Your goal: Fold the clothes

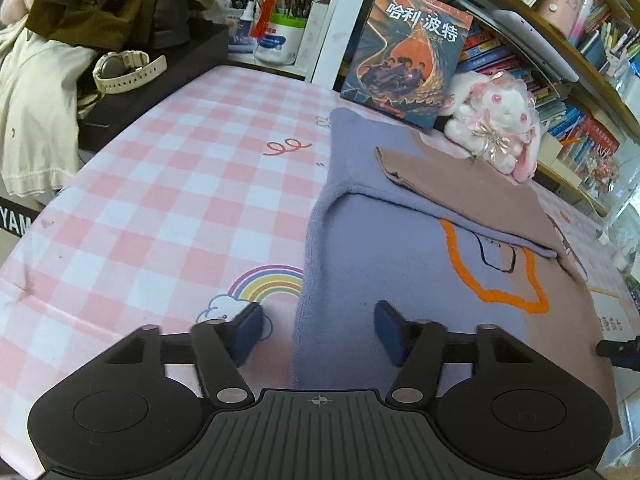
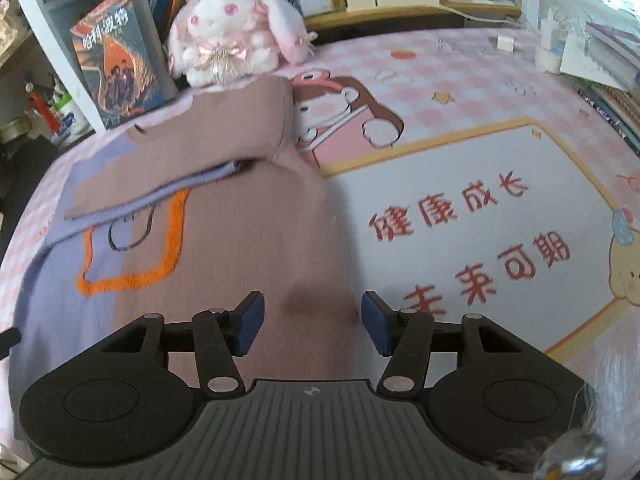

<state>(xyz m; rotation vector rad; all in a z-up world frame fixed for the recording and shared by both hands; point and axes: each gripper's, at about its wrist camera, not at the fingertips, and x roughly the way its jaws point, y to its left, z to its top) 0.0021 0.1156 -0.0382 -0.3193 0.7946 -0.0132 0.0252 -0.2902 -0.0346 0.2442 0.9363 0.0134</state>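
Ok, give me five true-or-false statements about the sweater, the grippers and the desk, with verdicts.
1. Both sleeves are folded across the sweater. True.
2. The left gripper is clamped on the sweater. False: its jaws are open over the hem edge.
3. The plush rabbit lies on the sweater's chest. False: it sits beyond the collar.
4. The right gripper holds nothing. True.
5. The book lies flat. False: it stands upright.

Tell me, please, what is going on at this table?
A person is folding a sweater, half lilac and half brown, on a pink checked table cover. Both sleeves already lie folded across its front. The left hand-held gripper is over the lilac bottom edge and the right hand-held gripper over the brown one. Both are open, gripping nothing yet.
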